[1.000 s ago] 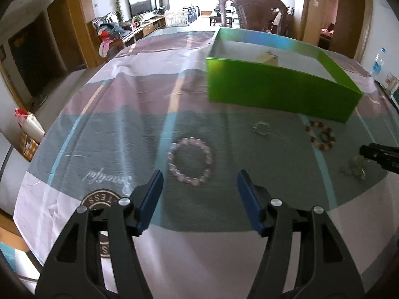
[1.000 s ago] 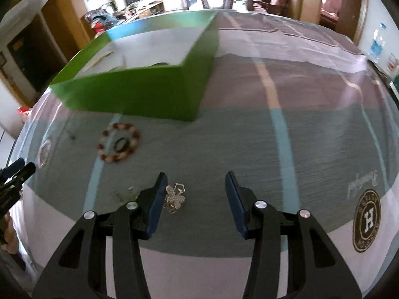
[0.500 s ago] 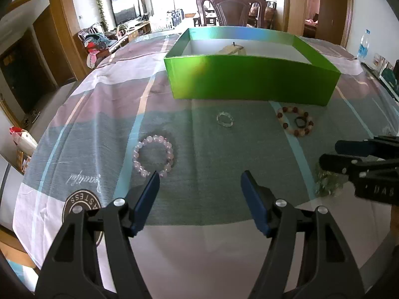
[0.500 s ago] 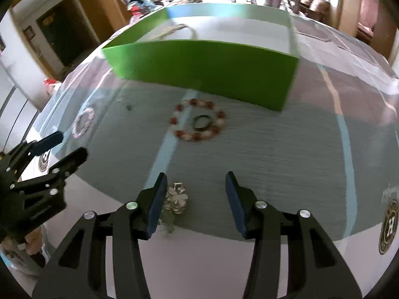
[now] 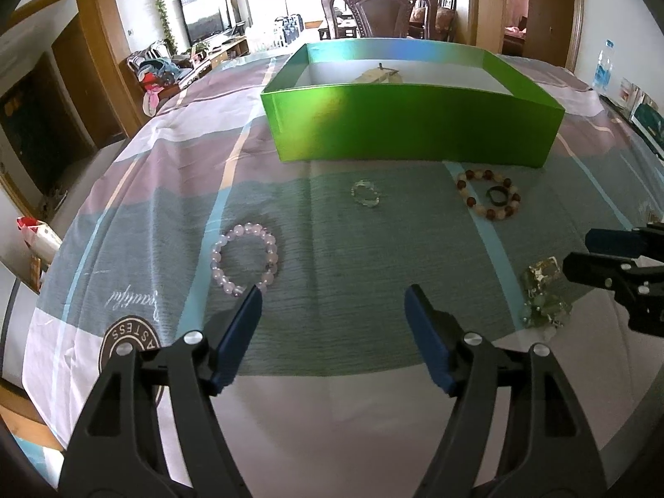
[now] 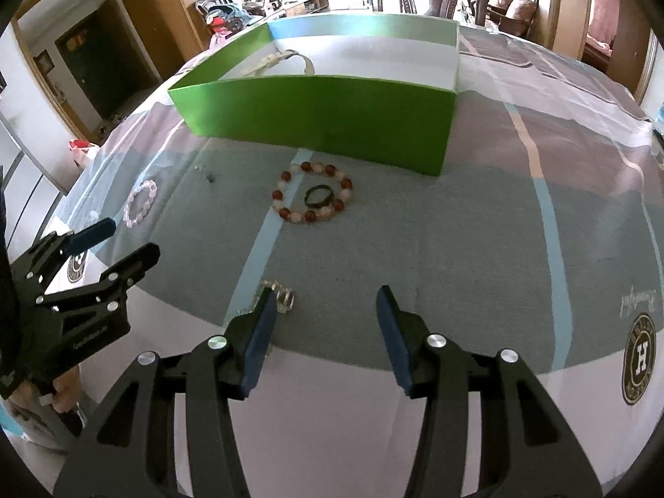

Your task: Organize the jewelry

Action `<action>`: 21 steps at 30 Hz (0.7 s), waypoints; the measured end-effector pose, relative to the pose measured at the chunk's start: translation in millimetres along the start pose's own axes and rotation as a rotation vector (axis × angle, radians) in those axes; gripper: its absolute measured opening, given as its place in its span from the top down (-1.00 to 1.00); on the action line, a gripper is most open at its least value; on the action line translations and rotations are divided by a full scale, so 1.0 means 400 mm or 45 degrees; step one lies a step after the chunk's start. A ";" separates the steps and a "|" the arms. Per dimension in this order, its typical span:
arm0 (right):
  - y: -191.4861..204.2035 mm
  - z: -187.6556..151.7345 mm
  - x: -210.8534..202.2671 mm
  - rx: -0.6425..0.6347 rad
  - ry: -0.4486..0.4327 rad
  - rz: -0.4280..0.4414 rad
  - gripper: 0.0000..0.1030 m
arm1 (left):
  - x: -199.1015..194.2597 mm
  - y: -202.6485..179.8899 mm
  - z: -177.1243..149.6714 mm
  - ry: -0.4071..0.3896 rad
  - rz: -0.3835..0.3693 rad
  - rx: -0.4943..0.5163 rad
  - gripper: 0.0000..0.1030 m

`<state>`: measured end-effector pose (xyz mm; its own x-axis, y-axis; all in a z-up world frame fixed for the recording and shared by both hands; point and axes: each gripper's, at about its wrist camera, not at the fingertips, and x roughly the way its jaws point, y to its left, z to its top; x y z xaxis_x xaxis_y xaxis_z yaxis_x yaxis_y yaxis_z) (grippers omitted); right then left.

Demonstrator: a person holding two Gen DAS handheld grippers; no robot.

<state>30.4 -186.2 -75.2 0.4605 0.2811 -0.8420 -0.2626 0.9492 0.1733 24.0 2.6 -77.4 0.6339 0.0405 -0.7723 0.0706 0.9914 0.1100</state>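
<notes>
Most jewelry lies outside the box (image 5: 415, 124): a pink bracelet (image 5: 245, 259), clear ring (image 5: 365, 194), red-and-white bracelet (image 6: 312, 198) around a dark ring (image 6: 318, 198), and a charm (image 5: 541, 294) nearest the right gripper (image 6: 323, 323). One pale piece (image 6: 278, 60) is boxed. Both grippers, left (image 5: 332, 336) too, gape wide, empty.

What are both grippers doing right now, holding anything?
Left gripper: open, holding nothing, near the pink bracelet.
Right gripper: open, holding nothing; the silver ornament lies by its left finger.
</notes>
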 end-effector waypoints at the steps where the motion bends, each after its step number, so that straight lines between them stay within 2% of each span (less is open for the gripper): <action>1: 0.003 -0.003 -0.006 -0.005 -0.007 -0.002 0.03 | 0.000 0.000 0.001 -0.001 0.004 0.003 -0.40; 3: 0.010 -0.009 -0.014 -0.013 -0.016 0.006 0.00 | -0.001 -0.003 0.001 -0.003 0.011 0.009 -0.44; 4: 0.016 -0.012 -0.020 -0.027 -0.023 0.020 -0.12 | -0.001 -0.004 0.000 -0.004 0.013 0.010 -0.47; 6: 0.032 -0.019 -0.027 -0.062 -0.035 0.028 -0.18 | -0.003 -0.007 0.000 -0.007 0.020 0.014 -0.48; 14: 0.046 -0.033 -0.003 -0.103 -0.019 -0.023 -0.17 | -0.006 -0.025 -0.003 -0.009 0.020 0.035 -0.52; 21: 0.035 -0.031 0.015 -0.079 -0.009 -0.032 0.01 | 0.000 -0.029 -0.005 0.002 0.026 0.037 -0.53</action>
<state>18.8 -173.2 -84.1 0.4733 0.2582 -0.8422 -0.3030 0.9455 0.1196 21.6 -8.7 -80.0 0.6341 0.0607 -0.7709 0.0805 0.9863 0.1438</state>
